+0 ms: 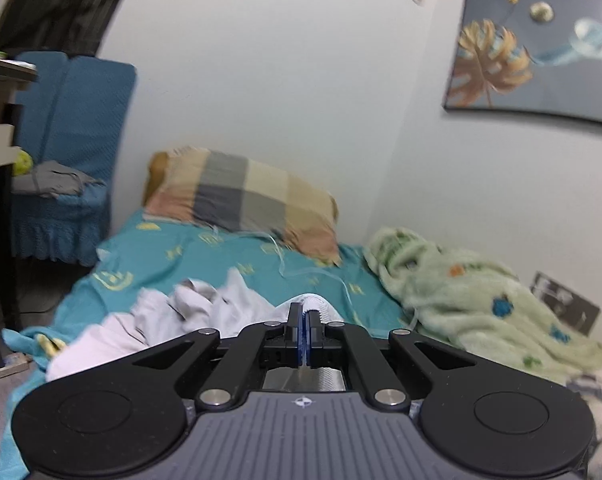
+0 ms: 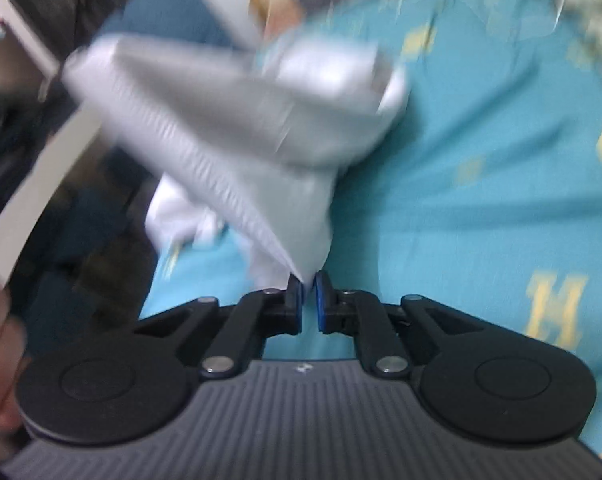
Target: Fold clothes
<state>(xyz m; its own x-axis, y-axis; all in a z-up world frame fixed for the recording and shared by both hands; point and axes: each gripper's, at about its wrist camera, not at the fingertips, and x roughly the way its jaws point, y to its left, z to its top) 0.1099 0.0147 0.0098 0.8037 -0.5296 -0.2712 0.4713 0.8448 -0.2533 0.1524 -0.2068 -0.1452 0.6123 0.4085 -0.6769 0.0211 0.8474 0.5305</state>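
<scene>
A: How do the hands sit?

B: The left gripper [image 1: 304,312] points nearly level over the bed [image 1: 205,256], jaws pressed together on a ribbed edge of the white garment [image 1: 221,308]; the right gripper [image 2: 309,284] tilts steeply down, its jaws nearly together on a corner of the cloth.

A: And the garment?

B: Crumpled on the teal sheet; in the blurred right view it stretches up and leftward from the pads [image 2: 297,300].

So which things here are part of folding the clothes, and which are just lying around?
Part of the job:
white garment
left gripper, shut on its ribbed edge
right gripper, shut on it
bed sheet

Lying about:
pillow
green blanket
blue chair
wall picture
</scene>
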